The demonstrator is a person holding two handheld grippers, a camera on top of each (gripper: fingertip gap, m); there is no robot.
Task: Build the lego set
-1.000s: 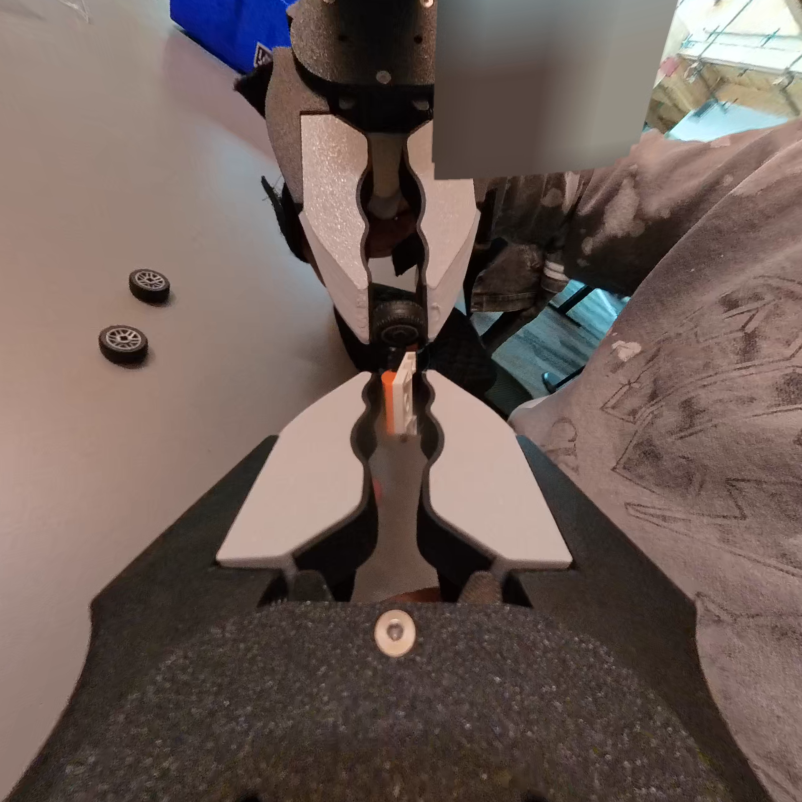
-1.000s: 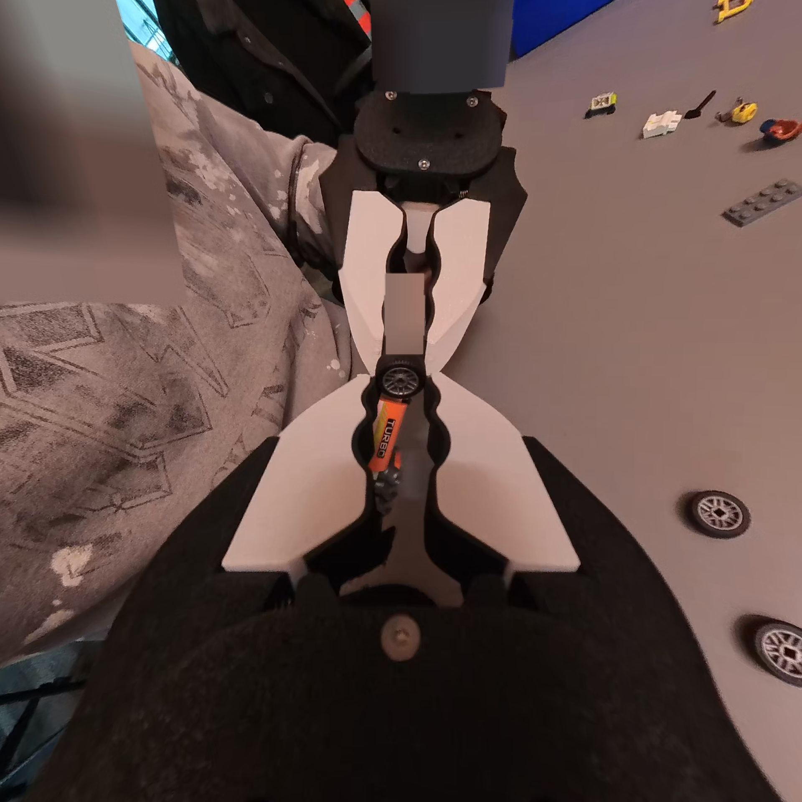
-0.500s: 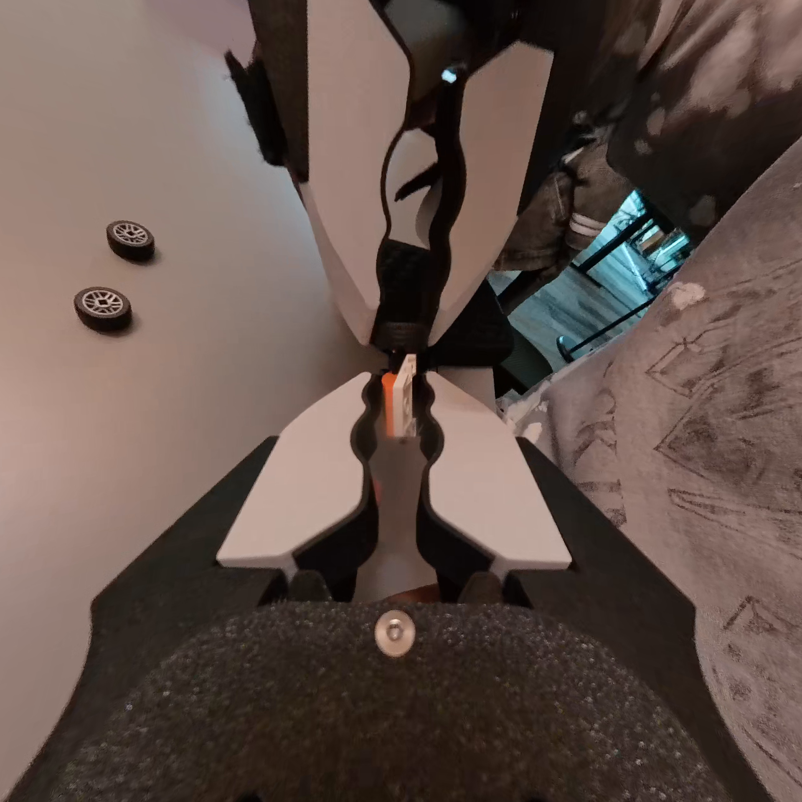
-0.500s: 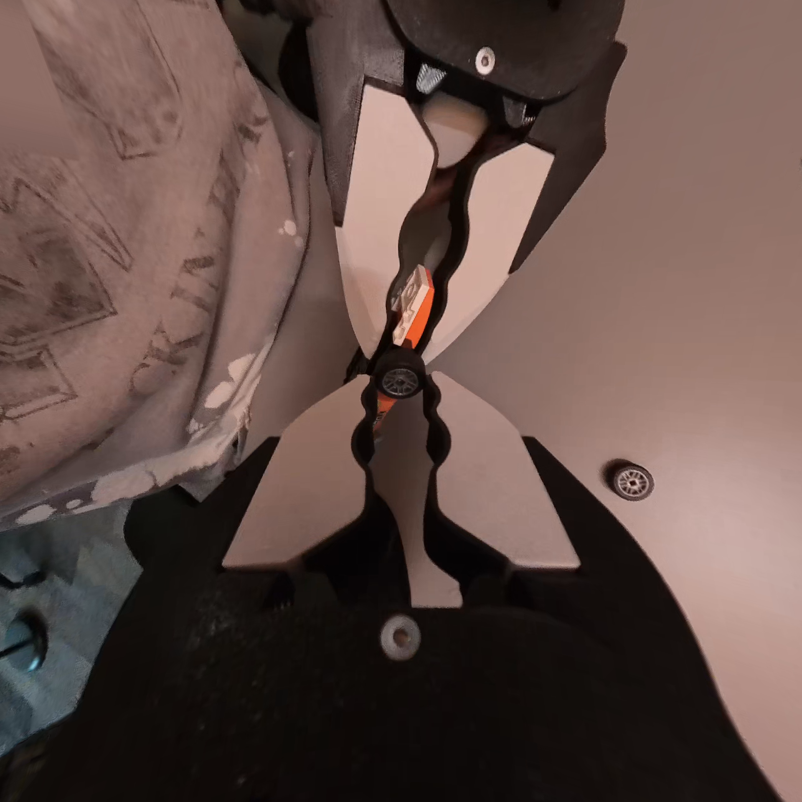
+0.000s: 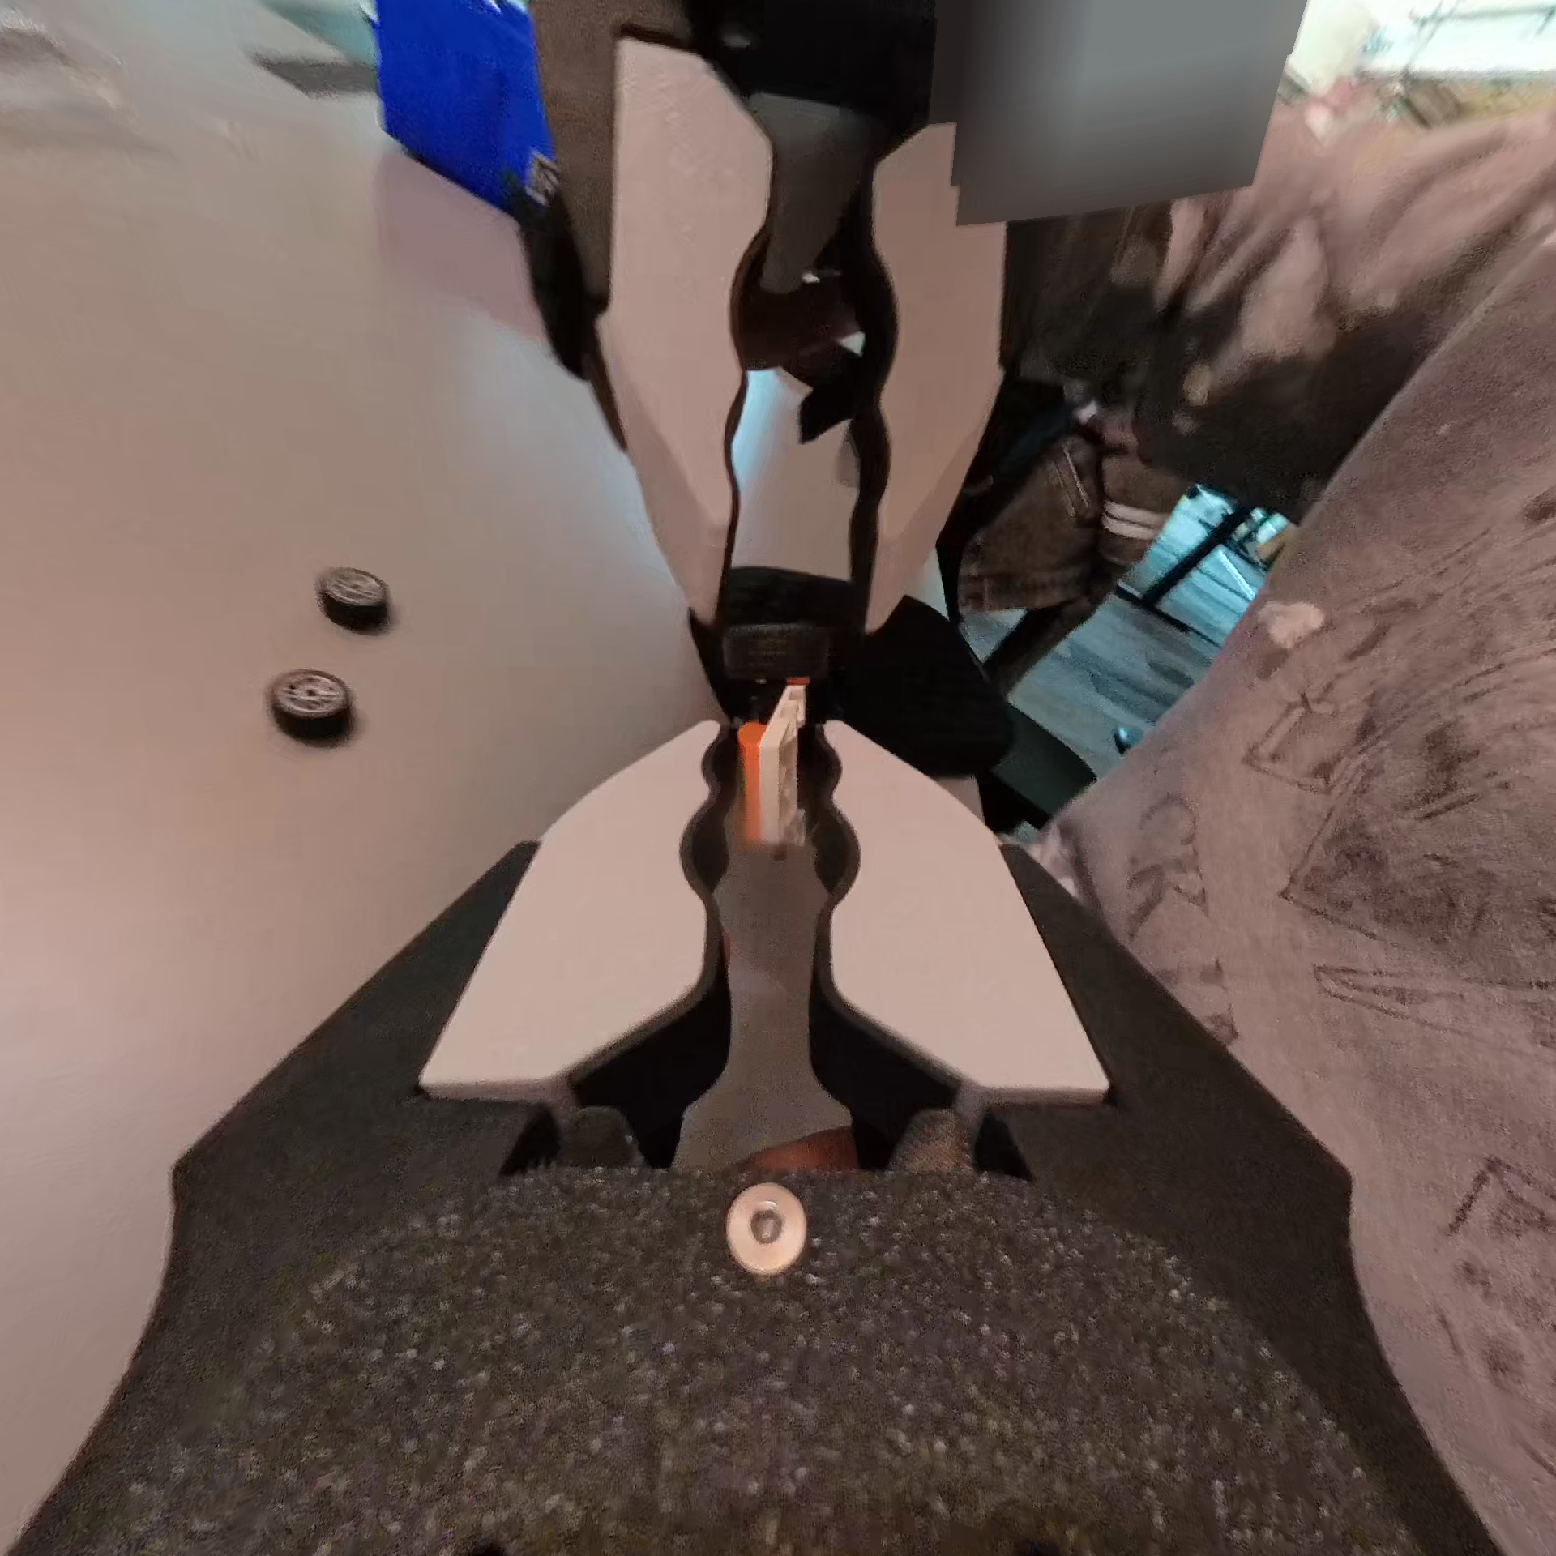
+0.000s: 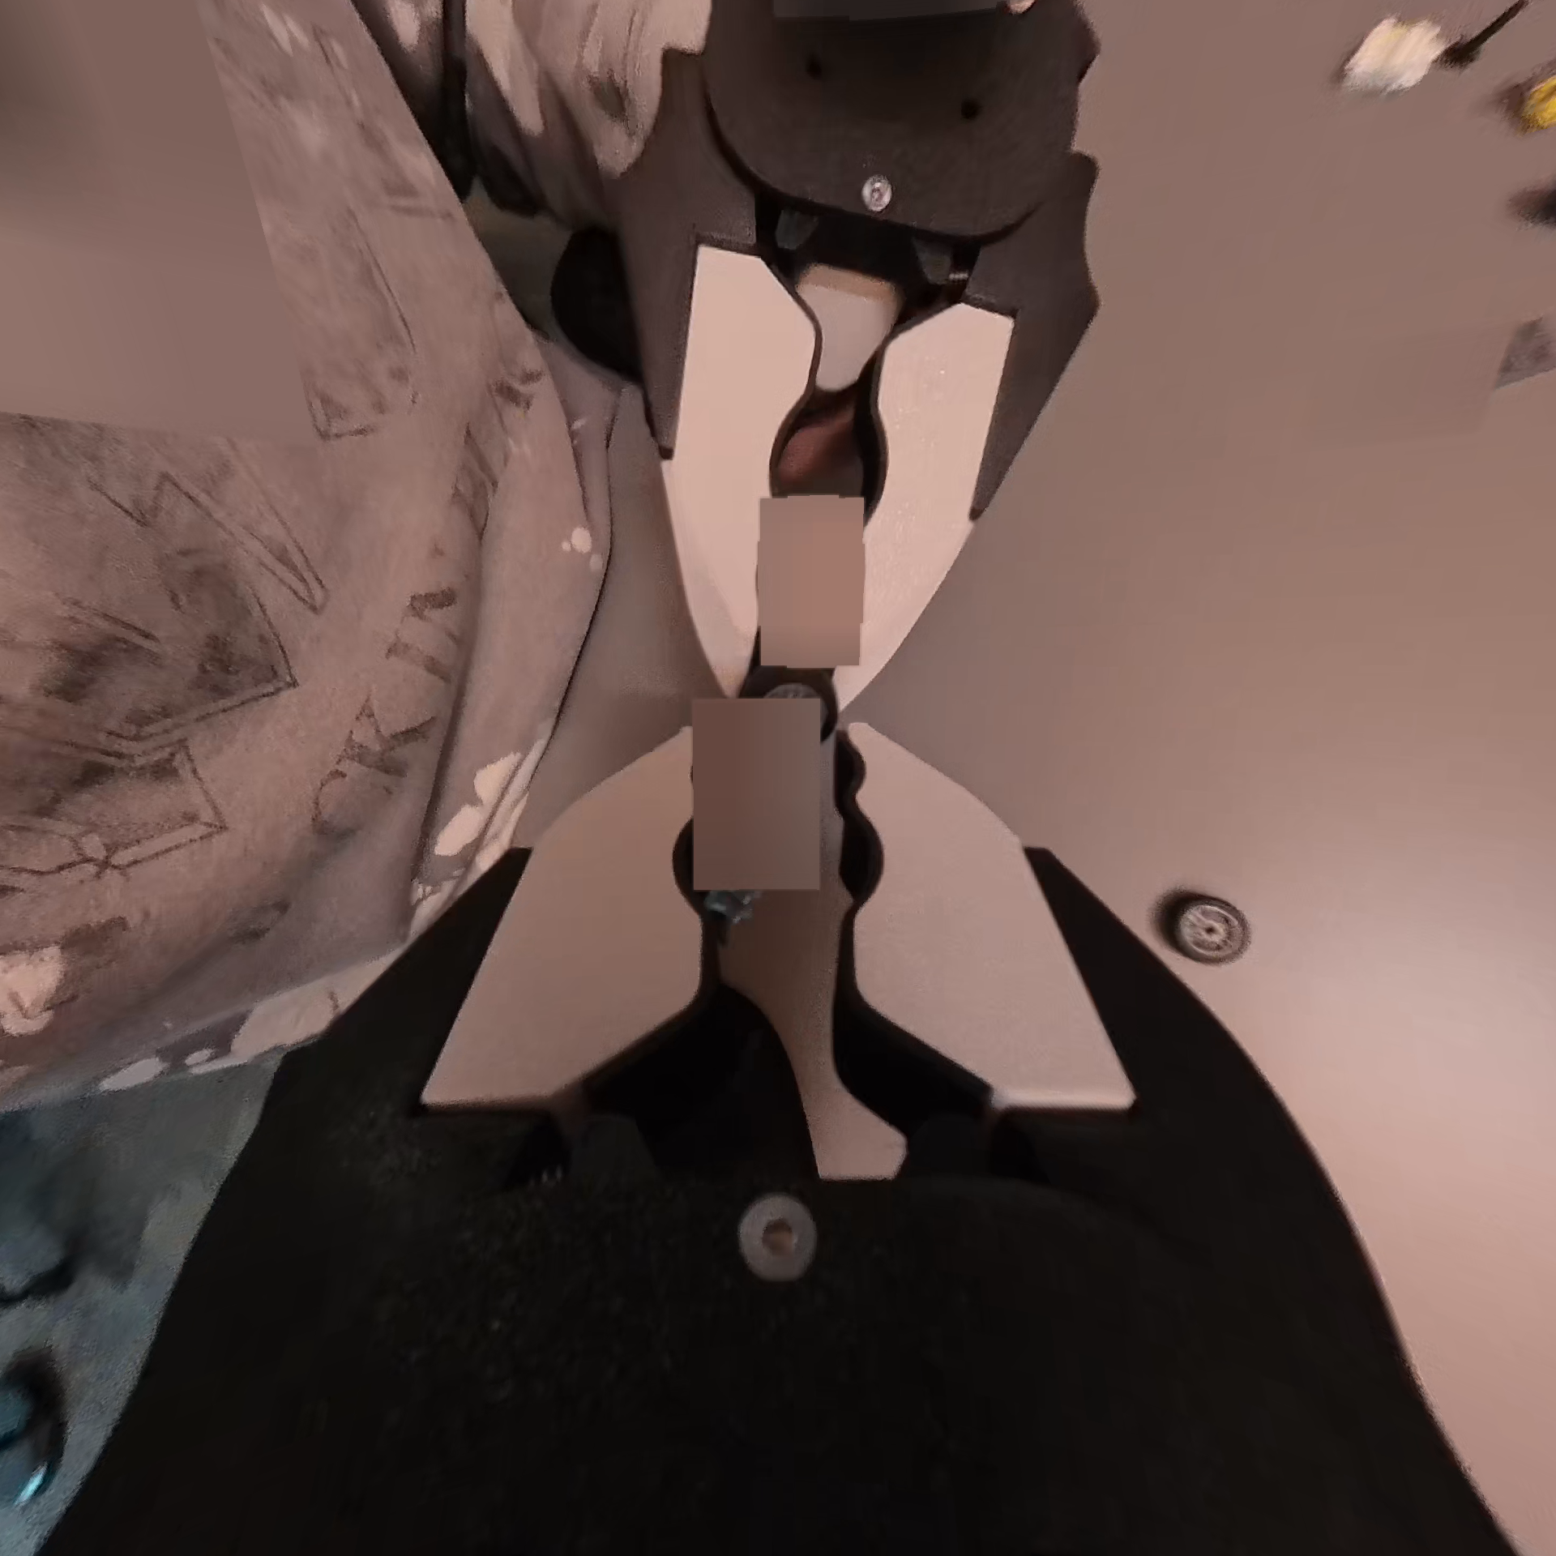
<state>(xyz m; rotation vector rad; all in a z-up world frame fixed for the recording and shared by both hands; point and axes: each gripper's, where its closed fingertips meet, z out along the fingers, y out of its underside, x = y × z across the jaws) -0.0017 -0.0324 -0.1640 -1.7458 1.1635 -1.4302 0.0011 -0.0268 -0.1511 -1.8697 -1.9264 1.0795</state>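
Observation:
In the left wrist view my left gripper [image 5: 770, 732] is shut on a small orange and white lego assembly [image 5: 768, 779], held edge-on between its tips. My right gripper [image 5: 775, 627] faces it tip to tip and is shut on a black wheel [image 5: 770, 648] that touches the end of the assembly. In the right wrist view my right gripper [image 6: 770, 728] meets the left gripper [image 6: 791, 674] the same way. Only a sliver of the wheel [image 6: 791, 692] and a grey bit [image 6: 728, 905] show there; blurred patches hide the rest.
Two loose wheels [image 5: 354, 596] [image 5: 310, 701] lie on the grey table [image 5: 210, 379]; one also shows in the right wrist view [image 6: 1202, 926]. A blue box [image 5: 459, 109] stands at the back. Small pieces [image 6: 1389, 50] lie far right. A person's grey sweatshirt [image 5: 1347, 842] is close beside the grippers.
Both grippers stay tip to tip with wheel against assembly. They have tilted: the blue box and the far small pieces are back in view, and the opposite gripper stands straighter.

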